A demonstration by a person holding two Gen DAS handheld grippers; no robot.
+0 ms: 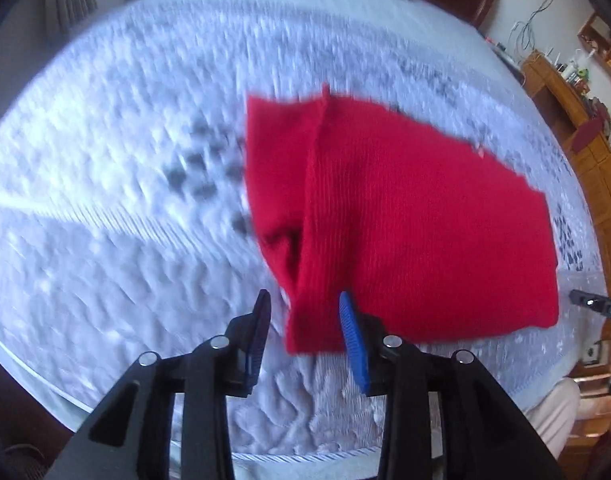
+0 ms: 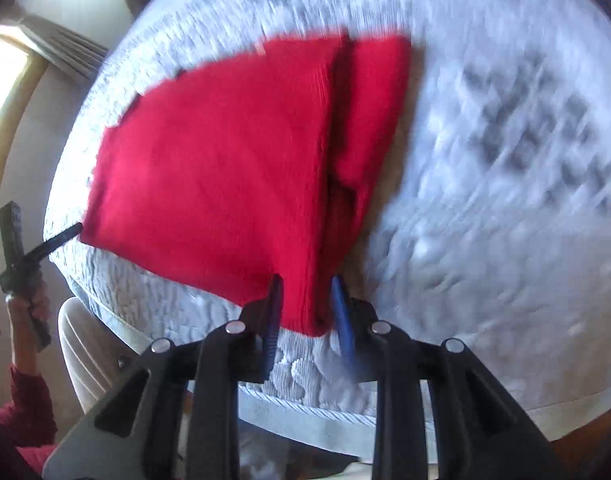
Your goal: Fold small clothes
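Looking down the left gripper point(image 1: 305, 300), I saw its two fingers standing apart, with the near end of the red knit garment point(image 1: 405, 220) hanging into the gap and nothing pinched. There was clear daylight between the left finger and the cloth. The right gripper point(image 2: 305, 280) read much the same in its own view: fingers apart, the garment's near corner sitting between them, no clamp that I could make out (both pictures were smeared with motion, so I trusted the fine edges little).

The garment lay flat on the pale quilted cover point(image 1: 125, 160), already doubled, with a narrower flap point(image 1: 277, 168) showing along its left side. What mattered to me was the fold ridge point(image 1: 317, 152). It ran near to far, almost straight away from the fingers, so the garment's long axis lay ahead of each claw and not across it. I judged the next fold would call for closing on that near edge and carrying it toward the far one.
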